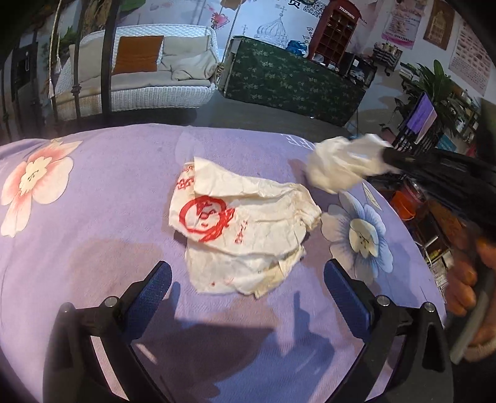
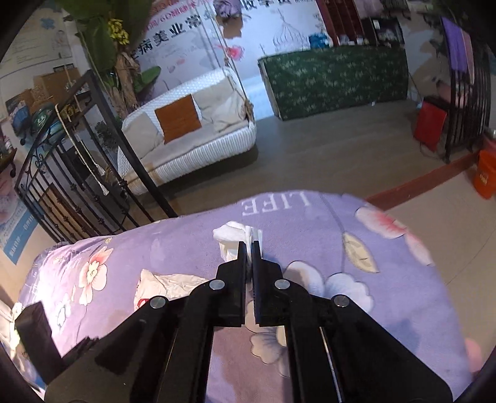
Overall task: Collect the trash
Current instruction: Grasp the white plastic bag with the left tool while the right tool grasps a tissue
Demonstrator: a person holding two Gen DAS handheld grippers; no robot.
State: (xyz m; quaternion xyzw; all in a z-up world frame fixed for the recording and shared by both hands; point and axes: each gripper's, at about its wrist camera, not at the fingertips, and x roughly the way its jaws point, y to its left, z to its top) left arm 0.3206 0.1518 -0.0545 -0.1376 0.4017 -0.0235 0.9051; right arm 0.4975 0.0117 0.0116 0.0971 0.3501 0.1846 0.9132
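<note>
- While the right gripper (image 2: 249, 245) pinches a crumpled tissue (image 1: 344, 164) between nearly closed fingers, the wad hangs just above the far right part of the cloth, apparently lifted for carrying off as trash.
- Between the wide-spread fingers of the left gripper (image 1: 246, 272), and a little ahead of them, lies a wrapper (image 1: 245, 226), flat and creased on the cloth; that gripper holds nothing and seems lined up to take it next.
- Red printing marks the wrapper, a round logo and some characters, too creased to read.
- Under both lies a purple floral cloth (image 2: 387, 279) covering the table; white letters on it spell "LIFE", upside down from the right wrist.
- Beyond, a red booth-shaped shelf (image 1: 334, 28) is lettered "TELEPHONE".
- Behind the white sofa (image 2: 192, 136), wall posters carry Chinese characters.
</note>
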